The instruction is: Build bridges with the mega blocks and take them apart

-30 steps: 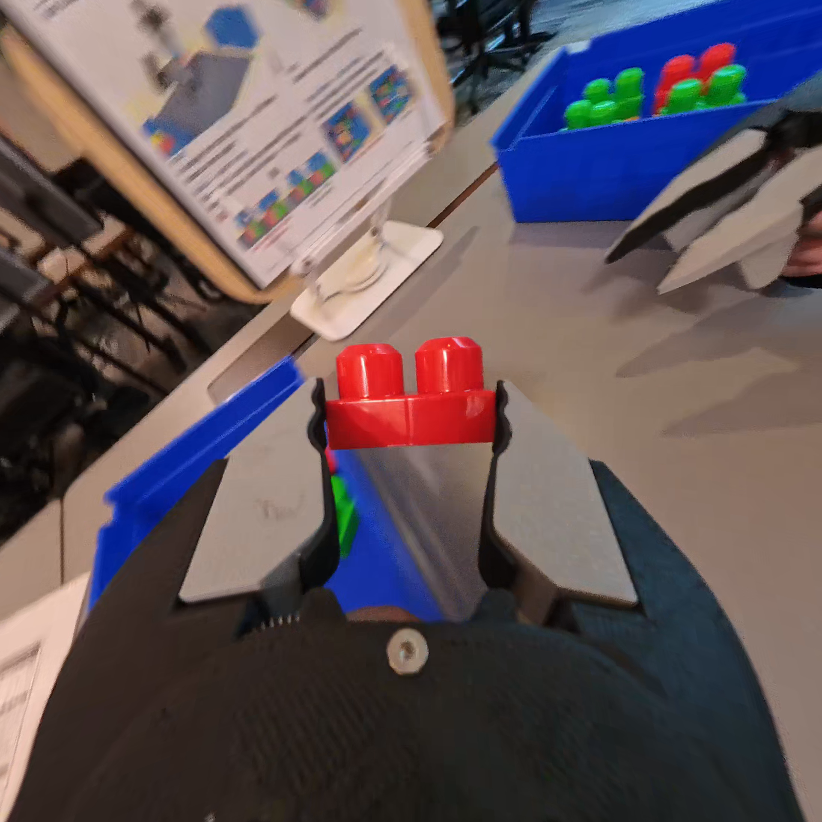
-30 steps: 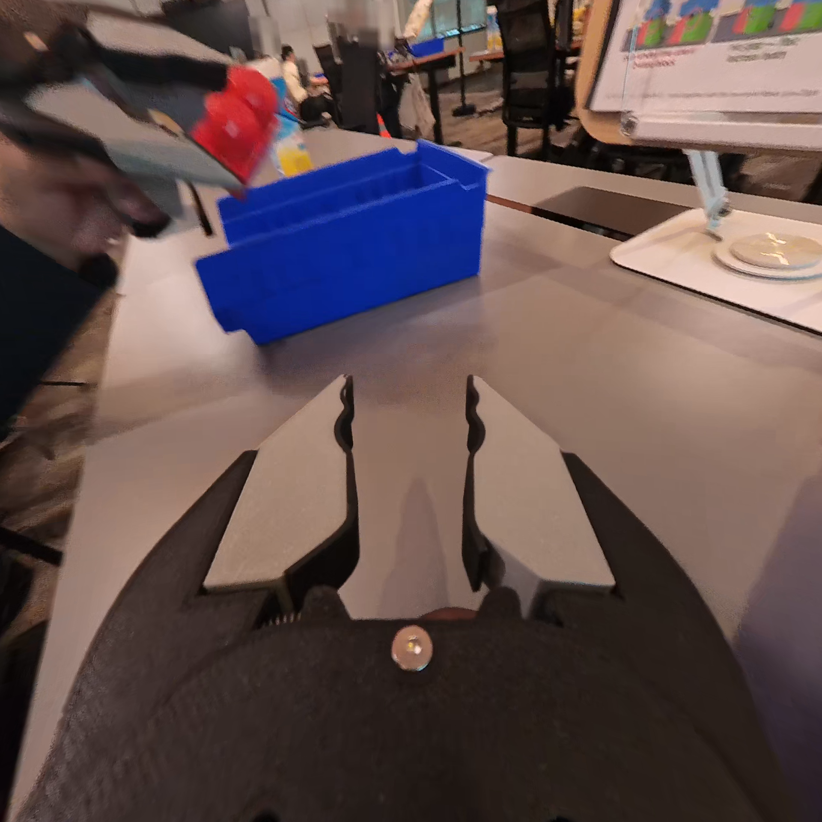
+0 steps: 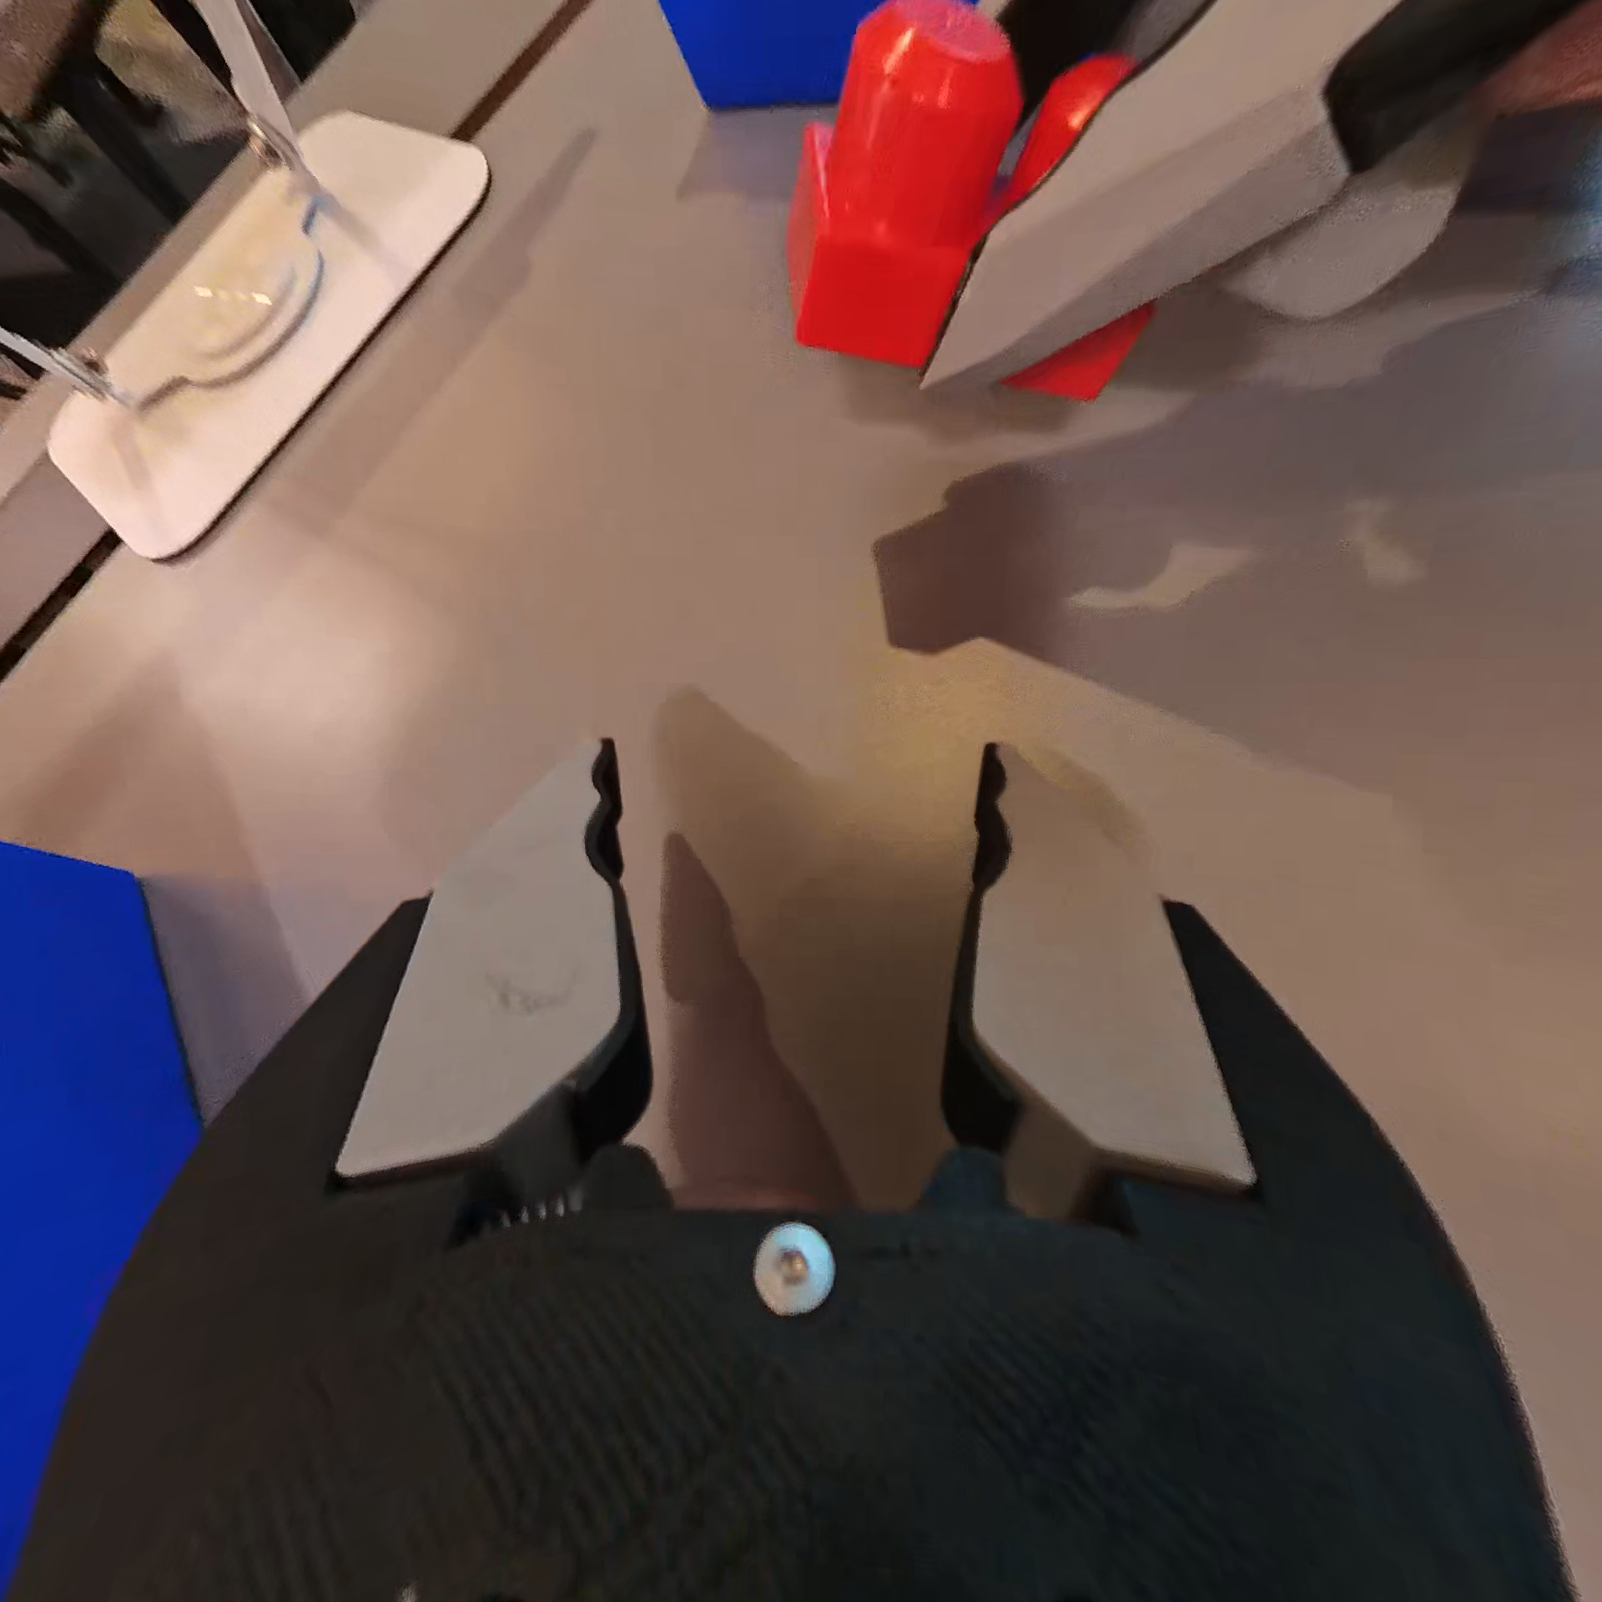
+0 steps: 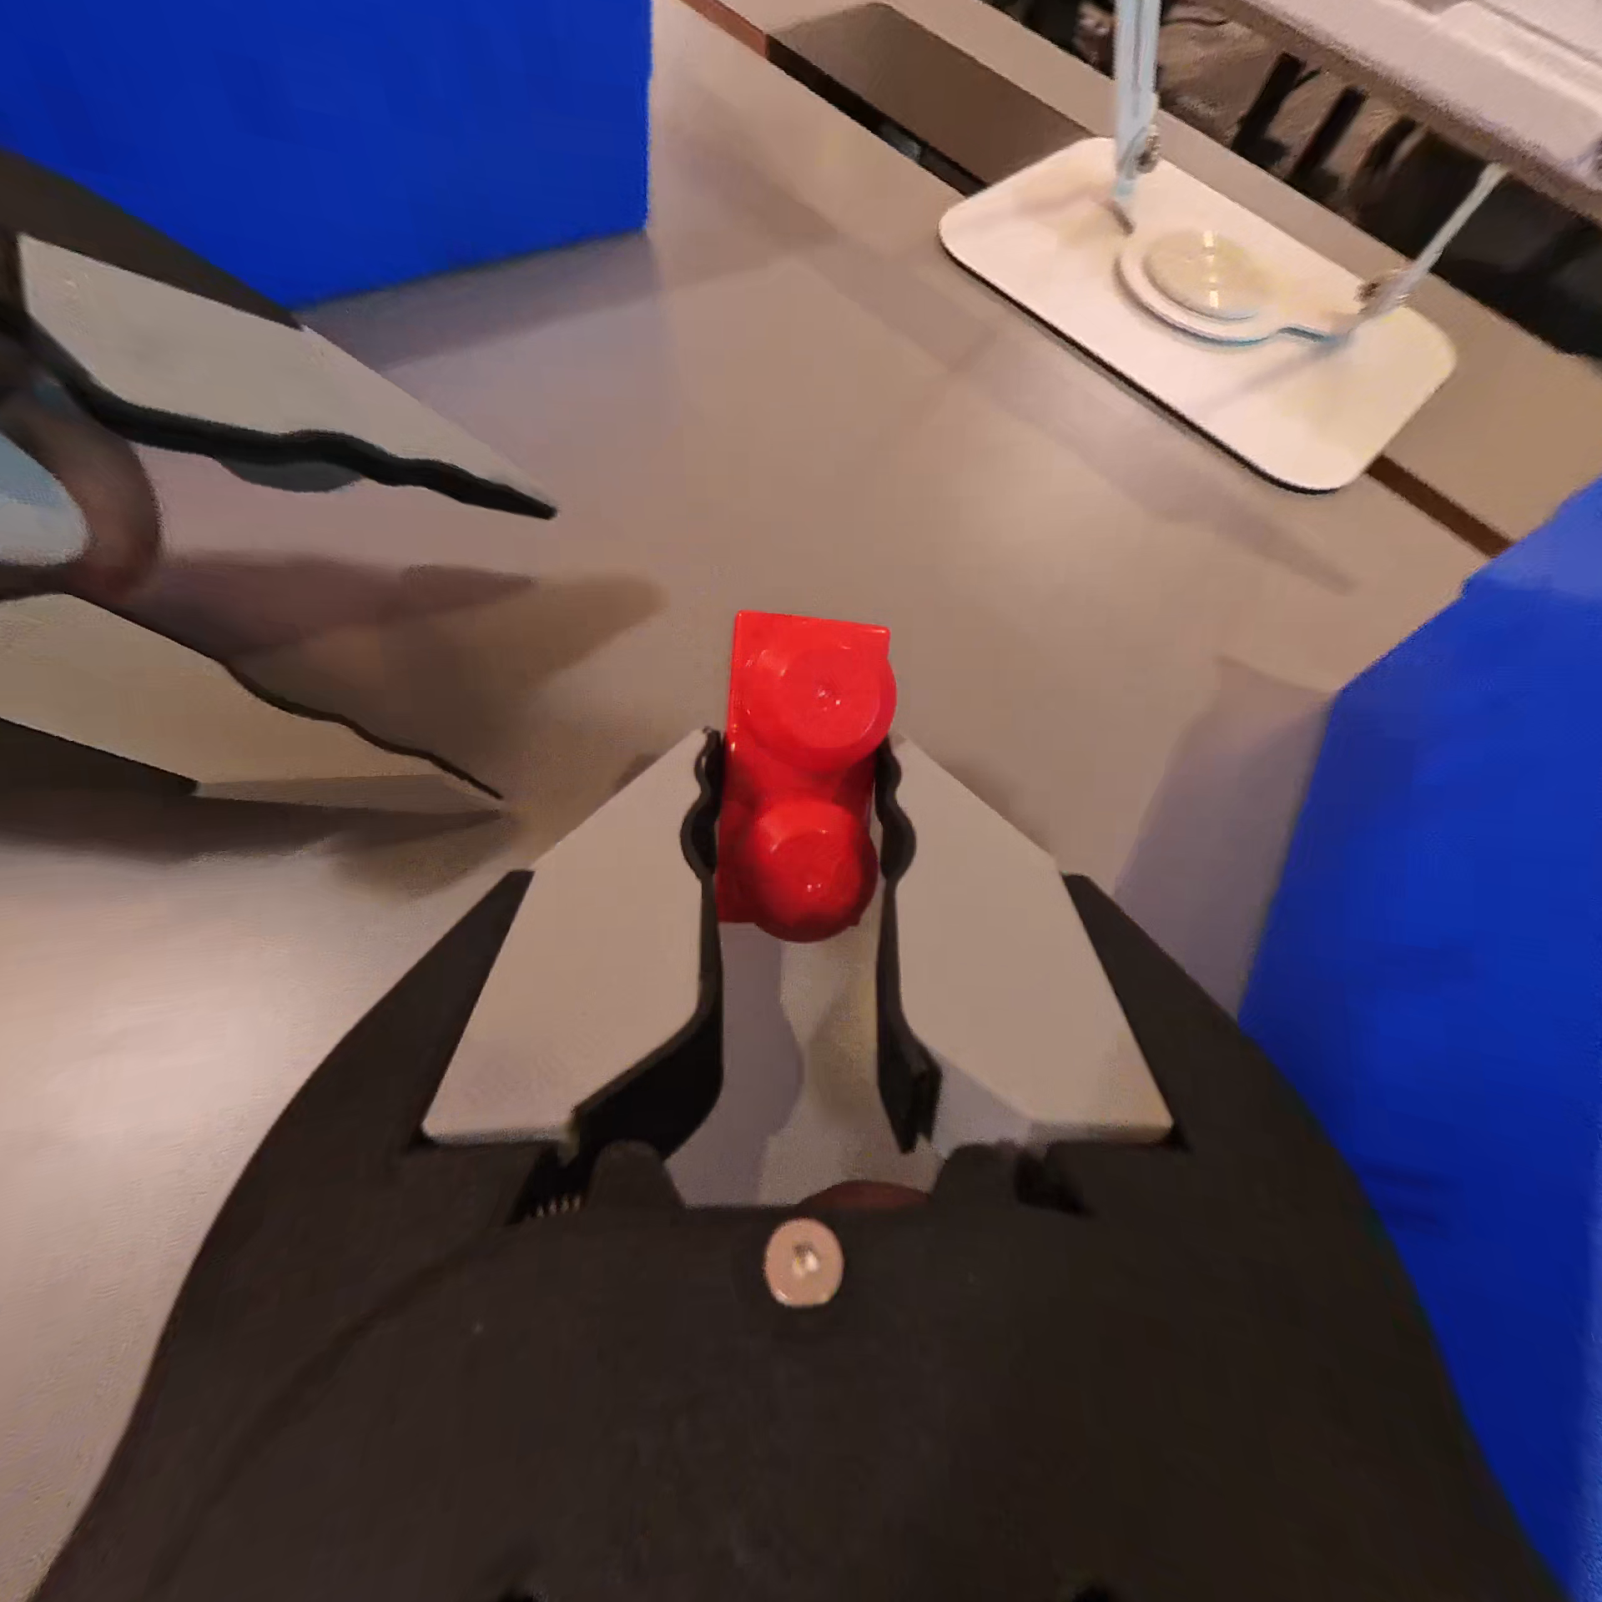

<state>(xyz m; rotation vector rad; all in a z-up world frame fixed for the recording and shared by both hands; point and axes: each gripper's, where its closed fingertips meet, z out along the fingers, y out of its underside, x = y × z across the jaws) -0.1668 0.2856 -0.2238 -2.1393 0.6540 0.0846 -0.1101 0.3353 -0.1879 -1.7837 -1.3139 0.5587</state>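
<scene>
- Left wrist view: the left gripper (image 3: 797, 754) stands wide apart over bare table (image 3: 537, 607), with nothing between its fingers, only their shadow. It is released and free, which I judge leaves it ready to fetch another block.
- Far up in this view, toward the table's far right, the right gripper (image 3: 945, 364) comes in from the right edge with the red block (image 3: 875, 225) between its grey fingers. The studs point up and the base looks to sit on or just above the table; I cannot tell which.
- A blue bin (image 3: 754, 52) stands just behind the block at the far edge. A second blue bin (image 3: 78, 1084) cuts in at the near left, and a white stand base (image 3: 260, 338) sits at the far left by the table's seam.
- Right wrist view: the right gripper (image 4: 797, 780) is clenched on the red block (image 4: 806, 763), both black pads pressed against its long sides across the narrow width. The far half juts past the fingertips. This hold probably keeps the studs clear for stacking.
- The left gripper (image 4: 520, 650) lies agape at the left, near but apart from the block.
- Blue bins (image 4: 347, 130) flank the bare middle of the table, likely the building spot.
</scene>
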